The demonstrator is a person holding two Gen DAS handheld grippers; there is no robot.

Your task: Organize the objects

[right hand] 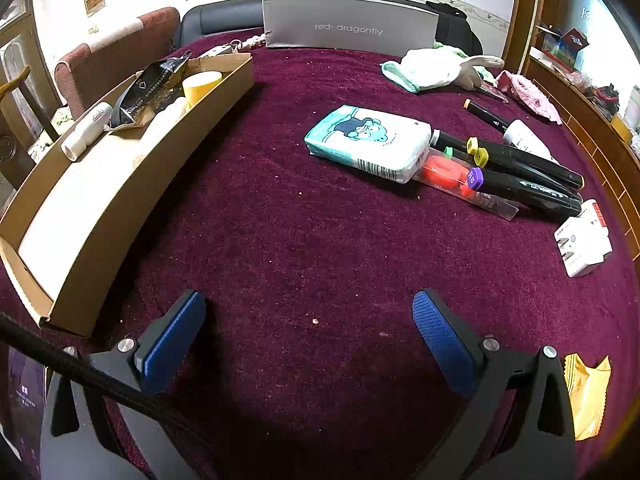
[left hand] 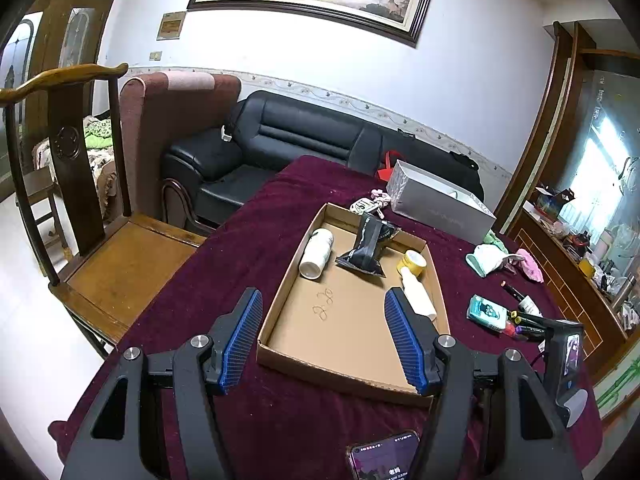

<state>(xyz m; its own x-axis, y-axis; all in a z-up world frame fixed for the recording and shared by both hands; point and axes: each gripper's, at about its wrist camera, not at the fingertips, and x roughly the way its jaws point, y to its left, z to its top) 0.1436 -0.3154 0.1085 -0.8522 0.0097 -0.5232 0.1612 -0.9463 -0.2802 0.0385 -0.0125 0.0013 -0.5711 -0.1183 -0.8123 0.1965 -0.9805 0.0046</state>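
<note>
A shallow cardboard tray [left hand: 352, 344] [right hand: 132, 184] lies on the maroon tablecloth. It holds a white bottle [left hand: 317, 253] [right hand: 86, 130], a black foil pouch [left hand: 368, 248] [right hand: 154, 88], a yellow tape roll [left hand: 414, 263] [right hand: 202, 82] and a cream tube [left hand: 418, 294]. My left gripper [left hand: 324, 300] hovers open over the tray's near half, nothing between its blue pads. My right gripper [right hand: 308, 300] stands open above bare cloth to the right of the tray. A tissue pack [right hand: 366, 142] [left hand: 487, 313], black markers [right hand: 520, 168] and a red item in clear wrap [right hand: 448, 174] lie ahead of it.
A grey shoe box [right hand: 352, 26] [left hand: 438, 204] stands at the table's far edge, with cloths [right hand: 436, 68] beside it. A white plug [right hand: 584, 240] and a yellow sachet [right hand: 586, 392] lie at right. A phone [left hand: 384, 458] rests near me. A wooden chair [left hand: 116, 264] and sofa [left hand: 280, 136] flank the table.
</note>
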